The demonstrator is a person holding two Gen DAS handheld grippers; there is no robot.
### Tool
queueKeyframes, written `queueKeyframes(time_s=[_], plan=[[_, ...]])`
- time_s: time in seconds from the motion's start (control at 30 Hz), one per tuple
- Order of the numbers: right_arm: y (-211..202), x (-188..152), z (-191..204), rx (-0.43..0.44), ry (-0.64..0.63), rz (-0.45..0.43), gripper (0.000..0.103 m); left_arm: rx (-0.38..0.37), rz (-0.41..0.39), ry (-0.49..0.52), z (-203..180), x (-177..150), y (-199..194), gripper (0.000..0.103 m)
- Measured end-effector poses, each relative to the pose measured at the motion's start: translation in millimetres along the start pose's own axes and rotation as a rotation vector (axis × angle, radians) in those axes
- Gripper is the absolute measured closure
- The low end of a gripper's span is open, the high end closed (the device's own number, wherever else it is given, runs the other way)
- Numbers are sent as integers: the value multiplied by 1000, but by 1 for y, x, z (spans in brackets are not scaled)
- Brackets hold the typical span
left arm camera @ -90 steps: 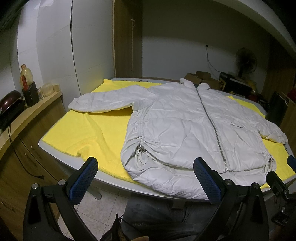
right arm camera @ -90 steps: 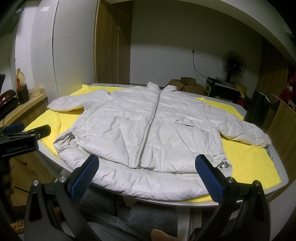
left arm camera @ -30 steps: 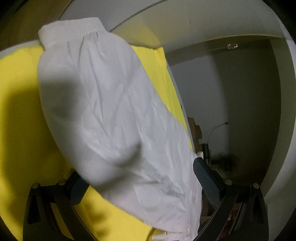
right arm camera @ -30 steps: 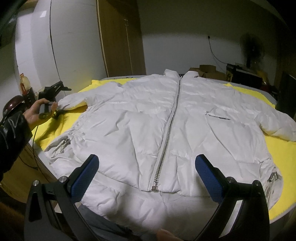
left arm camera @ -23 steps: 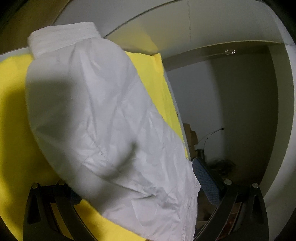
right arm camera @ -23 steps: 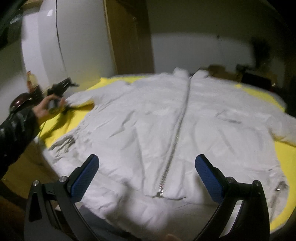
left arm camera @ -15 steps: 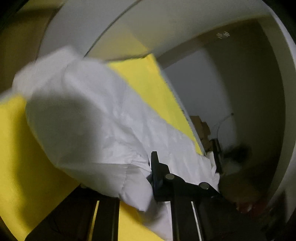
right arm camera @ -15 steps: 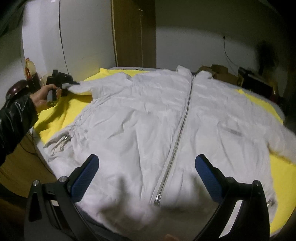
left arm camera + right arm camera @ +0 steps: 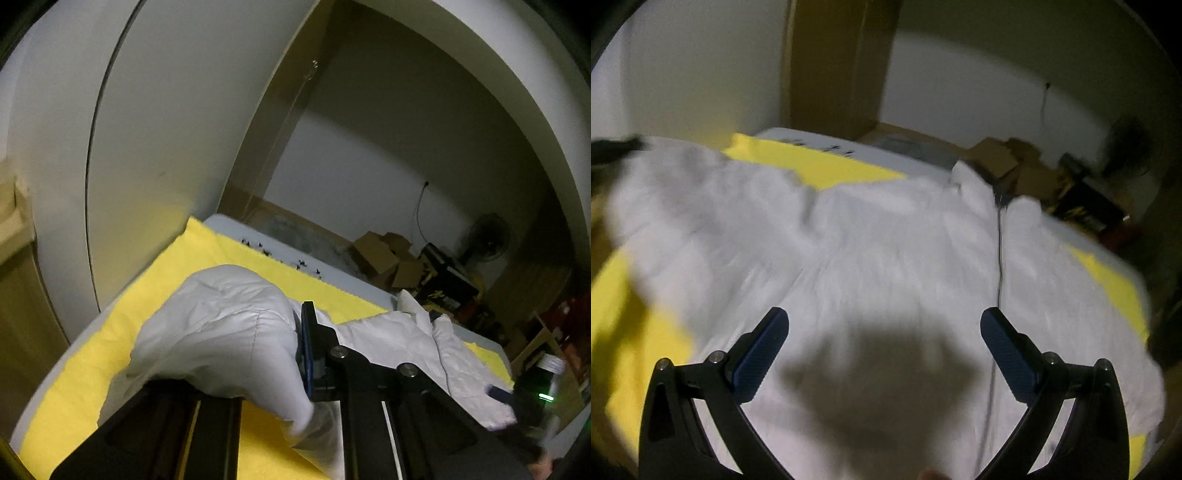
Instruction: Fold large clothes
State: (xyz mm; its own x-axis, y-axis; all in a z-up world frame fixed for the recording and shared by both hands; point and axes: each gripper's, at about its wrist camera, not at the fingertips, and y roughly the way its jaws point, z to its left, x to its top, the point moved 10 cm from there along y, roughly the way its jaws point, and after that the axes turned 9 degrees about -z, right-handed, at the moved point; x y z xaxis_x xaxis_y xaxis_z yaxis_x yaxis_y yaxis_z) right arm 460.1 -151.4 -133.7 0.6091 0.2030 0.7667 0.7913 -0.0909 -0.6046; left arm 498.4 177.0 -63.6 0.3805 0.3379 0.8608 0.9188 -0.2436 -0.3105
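Left wrist view: the left claw (image 9: 255, 373) pinches the bunched sleeve (image 9: 218, 336) of the white puffer jacket (image 9: 424, 350), the padded cloth bulging up between the black finger frames, only the right blue pad visible at the sleeve's edge. The sleeve is lifted off the yellow cloth (image 9: 122, 343), which lies bare to the left and behind it up to its far zigzag edge; beyond that a strip of pale counter (image 9: 295, 251) runs to the wall. Cardboard boxes (image 9: 384, 254) and a fan (image 9: 487, 240) stand past the counter's far side. Right wrist view — blurred: the right claw (image 9: 884, 354) hangs spread wide over the jacket's (image 9: 886, 251) body, left of the zipper (image 9: 999, 254), its blue pads apart and touching nothing, its shadow on the cloth below. The jacket lies front up on the yellow cloth (image 9: 624, 314), collar toward the far edge; yellow margin shows at left and at the right edge.
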Motion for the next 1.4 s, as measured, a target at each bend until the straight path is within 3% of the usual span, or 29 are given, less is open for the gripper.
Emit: queueKeyframes(time_s=[0.1, 0.23, 0.33, 0.43, 0.53, 0.6, 0.77, 0.9, 0.97, 1.07, 1.13, 1.17, 1.2, 1.27, 1.3, 1.33, 1.4], plan=[[57, 8, 25, -72, -62, 72, 0, 12, -11, 58, -13, 0, -2, 94], [112, -17, 75, -63, -204, 201, 0, -19, 12, 84, -37, -3, -3, 94], [118, -23, 79, -53, -225, 171, 0, -5, 0, 102, -54, -5, -3, 94], [96, -20, 42, -25, -47, 135, 0, -16, -5, 77, -75, -5, -1, 95], [44, -27, -31, -21, 151, 76, 0, -30, 5, 82, -110, -11, 6, 97], [15, -38, -74, -42, 216, 44, 0, -55, 18, 106, -146, -23, 14, 96], [-56, -91, -185, -95, 360, -7, 0, -150, 135, 200, -245, -96, 44, 96], [-98, -134, -241, -152, 422, -21, 0, -210, 286, 315, -310, -195, 71, 93], [-110, -149, -257, -166, 444, -23, 0, -202, 379, 347, -321, -246, 84, 93], [-126, -167, -275, -174, 455, -31, 0, -132, 489, 352, -309, -303, 100, 89], [-135, -175, -281, -174, 450, -38, 0, -152, 444, 362, -309, -307, 100, 88], [-138, -180, -285, -168, 446, -45, 0, -173, 443, 351, -311, -307, 98, 85], [-138, -181, -284, -159, 443, -50, 0, -193, 445, 341, -313, -306, 96, 75], [-136, -180, -282, -142, 434, -64, 0, -286, 446, 308, -319, -305, 89, 37], [-135, -179, -279, -129, 431, -68, 0, -349, 452, 304, -326, -306, 81, 7], [-136, -178, -276, -115, 426, -72, 0, -383, 455, 321, -331, -306, 72, 0], [-142, -176, -271, -98, 417, -87, 0, -365, 400, 403, -335, -297, 51, 0]])
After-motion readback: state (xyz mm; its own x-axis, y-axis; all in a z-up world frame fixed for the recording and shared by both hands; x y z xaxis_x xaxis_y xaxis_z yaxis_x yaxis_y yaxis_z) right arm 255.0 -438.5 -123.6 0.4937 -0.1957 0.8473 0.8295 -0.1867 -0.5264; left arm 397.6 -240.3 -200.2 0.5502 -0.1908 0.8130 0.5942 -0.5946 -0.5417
